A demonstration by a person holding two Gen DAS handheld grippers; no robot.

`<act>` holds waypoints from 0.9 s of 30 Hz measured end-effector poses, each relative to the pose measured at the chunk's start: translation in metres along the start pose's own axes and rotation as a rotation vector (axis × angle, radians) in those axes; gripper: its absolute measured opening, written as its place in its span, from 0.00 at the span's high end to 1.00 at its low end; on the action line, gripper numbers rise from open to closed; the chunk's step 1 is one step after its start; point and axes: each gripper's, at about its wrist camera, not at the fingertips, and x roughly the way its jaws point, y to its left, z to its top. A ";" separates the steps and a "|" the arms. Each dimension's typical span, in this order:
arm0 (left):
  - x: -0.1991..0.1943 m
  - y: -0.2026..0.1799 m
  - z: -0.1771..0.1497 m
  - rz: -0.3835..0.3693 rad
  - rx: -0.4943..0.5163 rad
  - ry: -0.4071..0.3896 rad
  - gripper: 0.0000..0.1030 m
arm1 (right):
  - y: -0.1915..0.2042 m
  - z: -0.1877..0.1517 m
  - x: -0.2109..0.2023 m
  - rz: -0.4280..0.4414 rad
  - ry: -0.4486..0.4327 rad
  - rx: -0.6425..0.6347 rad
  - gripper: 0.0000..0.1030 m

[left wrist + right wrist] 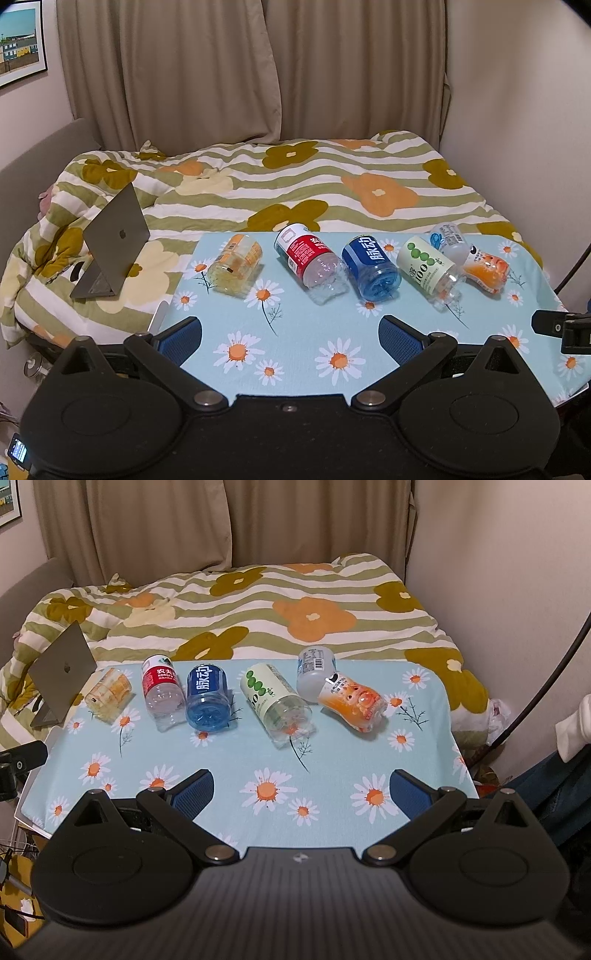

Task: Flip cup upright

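Several cut-off bottle cups lie on their sides in a row on the daisy-print table (295,354): a yellow-labelled cup (236,269) (109,694), a red-labelled cup (310,262) (162,692), a blue cup (371,267) (207,698), a pale green cup (430,269) (275,701), a white cup (448,240) (314,670) and an orange cup (485,273) (352,701). My left gripper (290,336) is open and empty, near the table's front edge, short of the red and blue cups. My right gripper (301,794) is open and empty, in front of the green cup.
A bed with a striped flowered quilt (295,184) lies behind the table. An open laptop (110,247) stands on it at the left. Curtains and walls close the back and right. A dark cable (546,672) runs down at the right.
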 end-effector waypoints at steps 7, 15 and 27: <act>0.002 -0.001 -0.001 0.001 0.001 0.000 0.00 | 0.000 0.002 0.003 -0.001 0.002 0.000 0.00; 0.016 -0.003 0.004 -0.002 0.007 0.007 0.00 | 0.000 0.004 0.008 -0.004 0.003 0.004 0.00; 0.018 -0.002 0.009 0.000 0.010 0.009 0.00 | 0.002 0.005 0.008 -0.003 0.007 0.003 0.00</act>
